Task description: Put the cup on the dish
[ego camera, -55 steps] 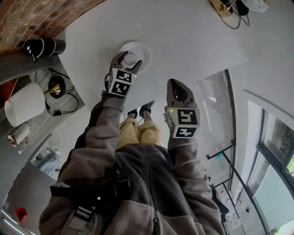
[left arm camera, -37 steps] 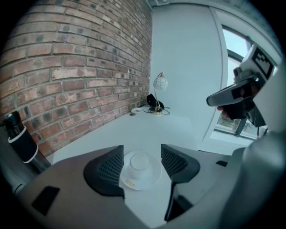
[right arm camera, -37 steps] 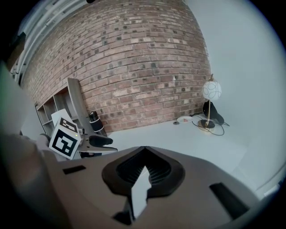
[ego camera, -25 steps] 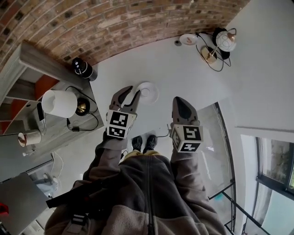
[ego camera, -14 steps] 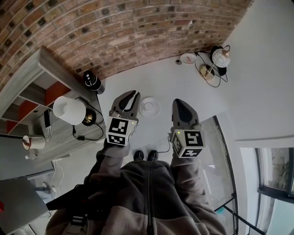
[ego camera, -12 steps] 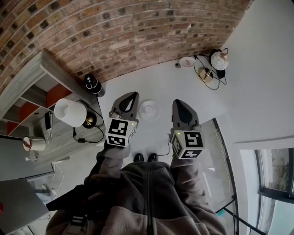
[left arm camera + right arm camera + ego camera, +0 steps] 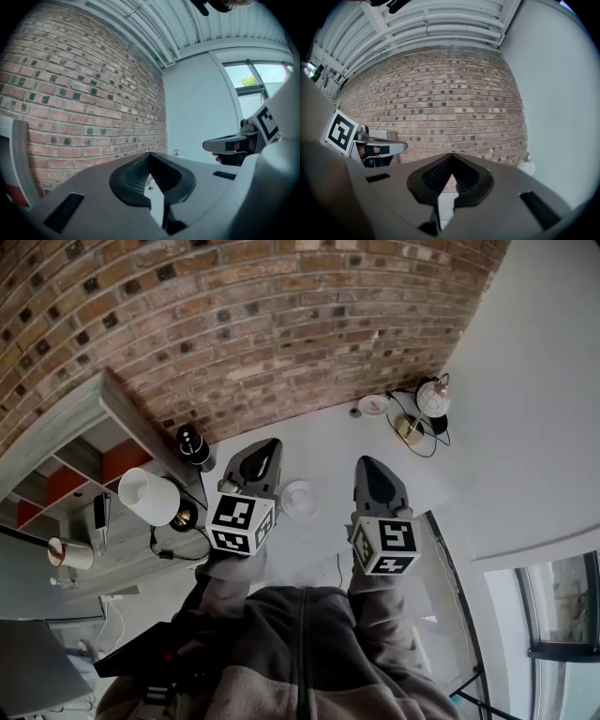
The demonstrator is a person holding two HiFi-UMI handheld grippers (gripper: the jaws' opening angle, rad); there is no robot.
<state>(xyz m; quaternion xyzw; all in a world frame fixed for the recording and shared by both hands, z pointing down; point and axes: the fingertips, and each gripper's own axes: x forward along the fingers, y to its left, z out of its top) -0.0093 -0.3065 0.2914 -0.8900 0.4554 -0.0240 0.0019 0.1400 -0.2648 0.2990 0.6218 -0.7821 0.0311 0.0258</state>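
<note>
L gripper (image 7: 267, 444) has let go, lifted away & clenched shut, empty. R gripper (image 7: 368, 463) is clenched too, nothing in it. Cup (image 7: 298, 497) now sits on dish (image 7: 313, 503) on floor (image 7: 328, 432), well apart from both. Task looks done.
</note>
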